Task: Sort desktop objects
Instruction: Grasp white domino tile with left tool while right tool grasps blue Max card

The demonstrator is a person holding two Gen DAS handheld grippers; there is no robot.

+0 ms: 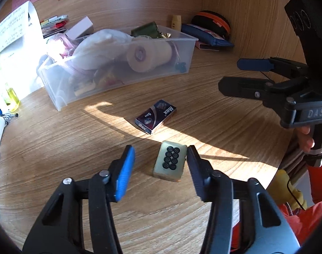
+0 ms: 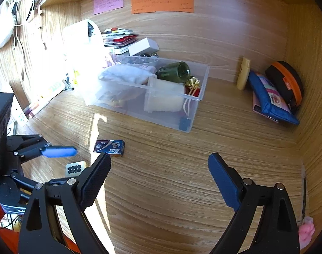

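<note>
Through my left claw's camera, my left gripper (image 1: 161,158) hangs low over the wooden desk (image 1: 76,144) with a mahjong tile (image 1: 170,162) lying flat between its fingers. The tile's face shows eight black rings in two columns. My right-hand pad touches the tile's edge; the blue pad on the other side stands clear of it, so I have no grasp: the jaws are released around the tile. Just beyond it lies a small dark staple box (image 1: 156,116), printed "Max" in white. Farther back is a clear plastic bin (image 1: 182,63) crammed with a white plastic bag, a roll of cream tape, a green bottle and bits I cannot make out. My right gripper (image 1: 228,74) juts in from the right, "DAS" embossed on its body, its fingers apart and empty. Pink and orange notes hang on the back wall, their writing too small to read.

Through my right claw's camera, my right gripper (image 2: 158,165) is spread wide over bare desk (image 2: 182,169), gripping nothing. To the left, my left gripper (image 2: 76,160) reaches in, one blue pad above the mahjong tile (image 2: 75,169), whose black rings show. The staple box (image 2: 109,147) sits just past it, "Max" legible upside down. The clear bin (image 2: 194,110) holds the green bottle lying on its side, a white roll, a small gold-and-red pouch and the white bag. A blue pouch (image 2: 266,97) leans in the far right corner against an orange-trimmed black case (image 2: 288,82).
</note>
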